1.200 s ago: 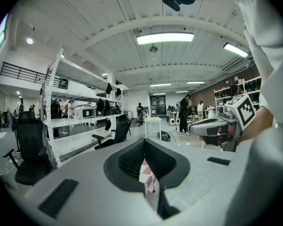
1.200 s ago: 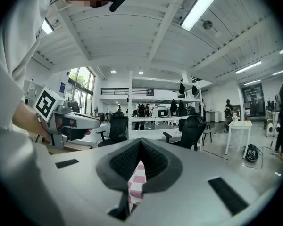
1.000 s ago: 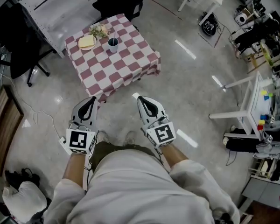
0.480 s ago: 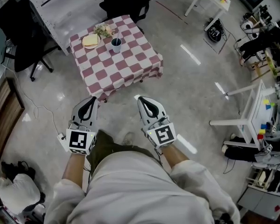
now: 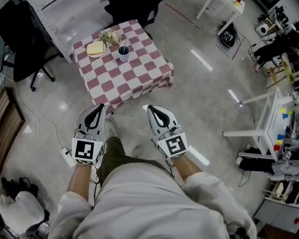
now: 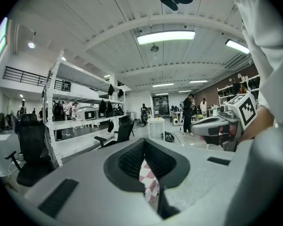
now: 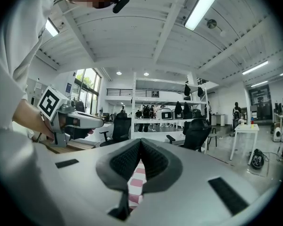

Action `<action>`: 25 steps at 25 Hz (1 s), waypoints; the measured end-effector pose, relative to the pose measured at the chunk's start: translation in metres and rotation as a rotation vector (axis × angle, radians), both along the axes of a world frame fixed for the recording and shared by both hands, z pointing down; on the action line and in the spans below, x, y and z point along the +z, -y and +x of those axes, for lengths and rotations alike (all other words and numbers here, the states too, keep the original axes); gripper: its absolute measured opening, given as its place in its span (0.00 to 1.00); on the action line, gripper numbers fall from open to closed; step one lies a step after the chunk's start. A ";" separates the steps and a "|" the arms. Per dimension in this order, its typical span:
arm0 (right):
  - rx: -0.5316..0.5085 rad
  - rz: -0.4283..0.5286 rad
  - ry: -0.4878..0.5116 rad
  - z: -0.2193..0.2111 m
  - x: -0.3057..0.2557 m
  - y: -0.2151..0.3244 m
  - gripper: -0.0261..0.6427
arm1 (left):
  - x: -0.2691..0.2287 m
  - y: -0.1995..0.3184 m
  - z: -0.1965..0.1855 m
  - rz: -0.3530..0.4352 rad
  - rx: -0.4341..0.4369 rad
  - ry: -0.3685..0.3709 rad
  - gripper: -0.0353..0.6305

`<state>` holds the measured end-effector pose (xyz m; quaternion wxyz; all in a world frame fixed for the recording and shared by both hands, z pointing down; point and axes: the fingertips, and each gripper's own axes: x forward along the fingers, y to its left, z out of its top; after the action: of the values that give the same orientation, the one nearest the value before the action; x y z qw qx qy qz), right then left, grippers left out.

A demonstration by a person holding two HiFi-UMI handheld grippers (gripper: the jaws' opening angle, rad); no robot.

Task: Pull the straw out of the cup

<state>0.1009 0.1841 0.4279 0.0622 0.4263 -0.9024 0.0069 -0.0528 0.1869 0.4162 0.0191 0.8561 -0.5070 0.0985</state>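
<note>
Two hand-held grippers are carried side by side in front of the person's waist, both pointed forward toward the table. The left gripper (image 5: 99,107) is seen with its jaws pressed together at the tips and nothing clasped between them. In the left gripper view, only a strip of the checkered cloth (image 5: 139,78) is glimpsed through the gap behind the tips. The right gripper (image 5: 150,108) is likewise clenched and empty, with the same cloth showing beneath its closed tips. Neither gripper is touching anything, and both are well apart from the table, over the grey floor (image 5: 199,98). The cup (image 5: 123,54) stands on the far part of the cloth-covered table, between a pale yellow piece of food (image 5: 95,48) on its left and the table's right side. A small leafy item (image 5: 108,35) lies just behind it. The straw is too small in the head view to be told apart from the cup. Compared with a second earlier, the grippers are found at the same place in the head view, and their jaws are closed just as before. One shoe (image 5: 110,127) is now seen farther forward, just beside the left gripper. The near edge of the cloth is also seen slightly lower in the view, closer to the gripper tips.
</note>
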 end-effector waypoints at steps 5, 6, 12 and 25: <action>0.029 0.008 -0.011 -0.008 -0.002 0.028 0.04 | -0.001 0.036 -0.007 0.016 0.032 -0.019 0.06; 0.037 0.007 -0.013 -0.010 -0.001 0.035 0.04 | -0.001 0.045 -0.009 0.016 0.040 -0.022 0.06; 0.084 -0.001 -0.028 -0.026 0.000 0.087 0.04 | 0.004 0.100 -0.026 0.006 0.082 -0.038 0.06; 0.172 -0.014 -0.036 -0.074 -0.002 0.182 0.04 | 0.004 0.193 -0.068 -0.021 0.178 -0.050 0.06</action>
<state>0.0265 0.0024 0.4256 0.0804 0.5021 -0.8610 0.0109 -0.1210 -0.0062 0.4205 0.0319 0.8998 -0.4271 0.0836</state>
